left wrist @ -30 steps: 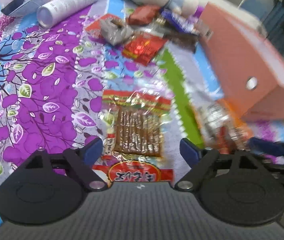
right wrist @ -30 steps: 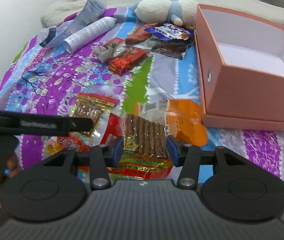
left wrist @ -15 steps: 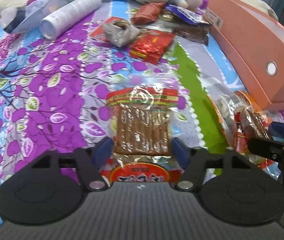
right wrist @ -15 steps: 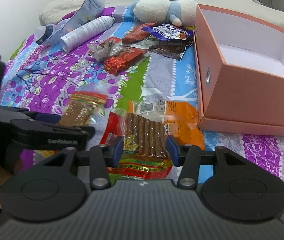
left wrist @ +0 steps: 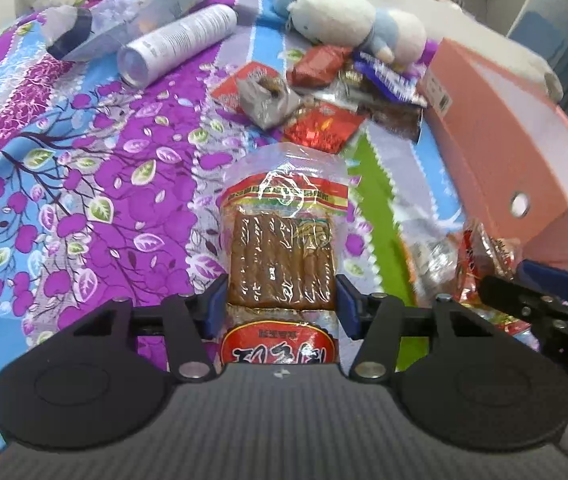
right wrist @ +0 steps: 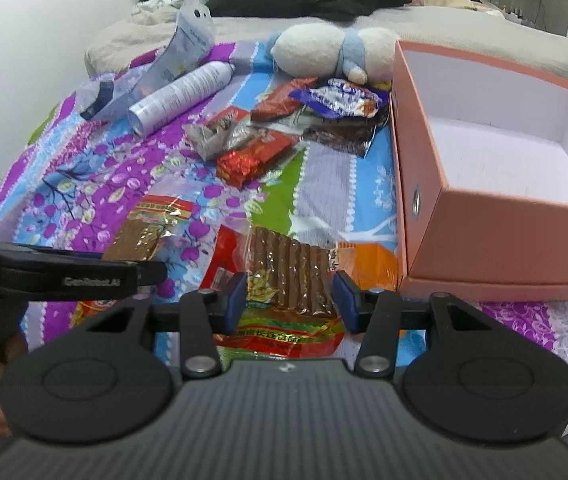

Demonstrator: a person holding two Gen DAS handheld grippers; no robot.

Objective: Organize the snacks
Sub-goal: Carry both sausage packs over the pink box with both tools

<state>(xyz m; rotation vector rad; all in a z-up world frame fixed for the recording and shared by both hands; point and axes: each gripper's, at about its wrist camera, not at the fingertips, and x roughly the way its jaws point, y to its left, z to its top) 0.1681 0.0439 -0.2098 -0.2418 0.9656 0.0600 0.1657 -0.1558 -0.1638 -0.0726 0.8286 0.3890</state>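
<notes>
Left gripper (left wrist: 280,306) clamps snack pack (left wrist: 282,256), bottom hidden.

A floral bedspread (right wrist: 96,184) carries a pink box (right wrist: 495,240) at three o'clock, snack packets (right wrist: 268,144) centrally, a spray can (right wrist: 180,96) at eleven.

We read little here. The left gripper's (right wrist: 140,276) side arm carries white lettering, roughly "CenRobot.AI", slightly blurred. The right gripper's (left wrist: 539,292) body shows "DA", cut off by the frame edge. Snack packs (left wrist: 280,240) (right wrist: 284,276) carry bold characters on red and yellow-green bands; we can't make them out. Spray can (right wrist: 182,96) print too small.
</notes>
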